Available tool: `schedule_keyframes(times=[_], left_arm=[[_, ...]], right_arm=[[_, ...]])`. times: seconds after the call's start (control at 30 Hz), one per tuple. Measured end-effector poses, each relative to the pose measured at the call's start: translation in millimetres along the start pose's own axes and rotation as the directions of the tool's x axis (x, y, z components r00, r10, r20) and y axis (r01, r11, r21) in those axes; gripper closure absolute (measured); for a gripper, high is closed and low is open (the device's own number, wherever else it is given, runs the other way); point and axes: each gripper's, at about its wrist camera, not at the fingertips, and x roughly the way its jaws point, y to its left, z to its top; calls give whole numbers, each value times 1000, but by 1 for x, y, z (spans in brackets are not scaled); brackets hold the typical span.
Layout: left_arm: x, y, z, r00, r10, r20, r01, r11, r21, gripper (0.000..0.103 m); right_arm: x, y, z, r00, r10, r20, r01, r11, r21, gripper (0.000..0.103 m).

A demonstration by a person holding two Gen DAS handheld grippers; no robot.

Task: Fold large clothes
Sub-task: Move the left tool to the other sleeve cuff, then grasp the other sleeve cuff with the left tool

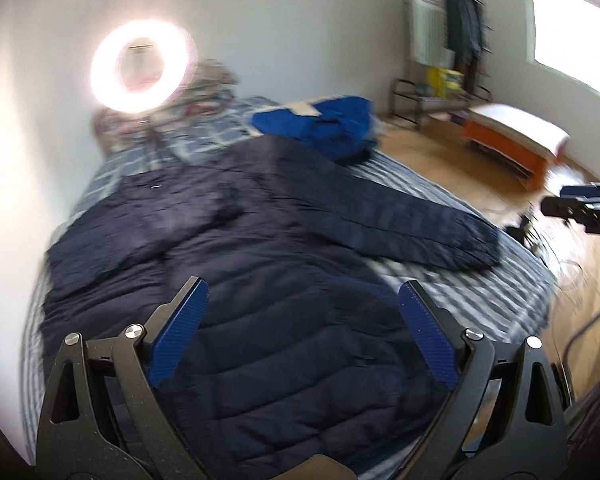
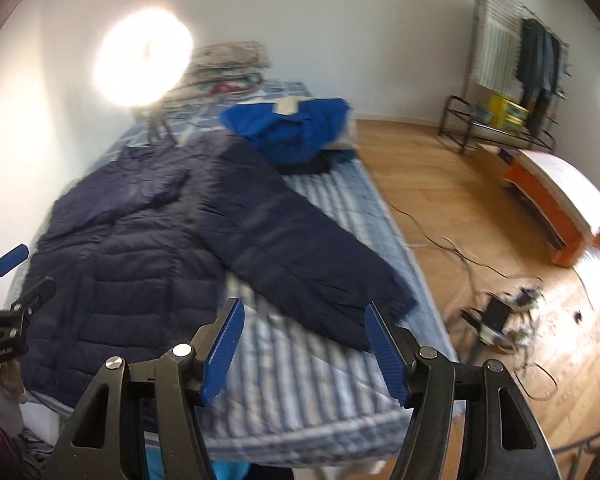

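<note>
1. Navy puffer jacket (image 1: 260, 280): I read it as lying flat on the bed (image 2: 300, 380), body toward the wall side, one sleeve (image 2: 300, 256) stretched toward the floor-side edge, the other apparently laid across the chest. I judge folding barely begun; the outstretched sleeve and the body folds remain.
2. Left gripper (image 1: 300, 336): I hold it above the jacket's lower body, fingers spread wide, gripping nothing.
3. Right gripper (image 2: 304, 360): I hold it above bare striped bedding, near the sleeve cuff, fingers apart and empty.
4. Blue garment (image 2: 292, 128): lies bunched beyond the jacket, near its shoulder.
5. View differences: only the right wrist view shows the cables on the floor (image 2: 500, 312); only the left wrist view shows the ring light's (image 1: 140, 66) open centre.
</note>
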Motion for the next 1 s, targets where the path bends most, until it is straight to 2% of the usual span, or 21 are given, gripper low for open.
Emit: schedule_keyframes(times=[0.2,0.33,0.4,0.47,0.6,0.73,0.9,1.0], left_arm=[[35,-75,8,991,-114,-67,121,987,109,6],[73,-123,7,970,-183,-161,204,971,125,6],[92,-145,6,960,-195,-199,223,966,131,6],[104,-167,8,959,-194,-205,230,958,173,6],[124,-204,16,957,-203,-208,252,935,250,6],[149,-227,29,952,-215,-218,266,933,243,6],[185,-256,34,920,-246,-305,318,923,215,6],[202,-272,29,914,-226,-337,315,918,239,6]], right_arm=[[13,-47,-23,997,-37,-64,43,994,100,38],[12,-67,-31,995,-70,-68,79,987,141,40],[9,-80,-33,992,-112,-60,121,980,158,40],[6,-91,-34,989,-140,-57,148,972,185,41],[7,-114,-33,986,-148,-71,161,953,255,41],[5,-127,-33,973,-216,-74,229,935,271,42],[9,-140,-33,971,-220,-95,239,921,308,42],[9,-142,-33,966,-240,-94,257,918,302,42]])
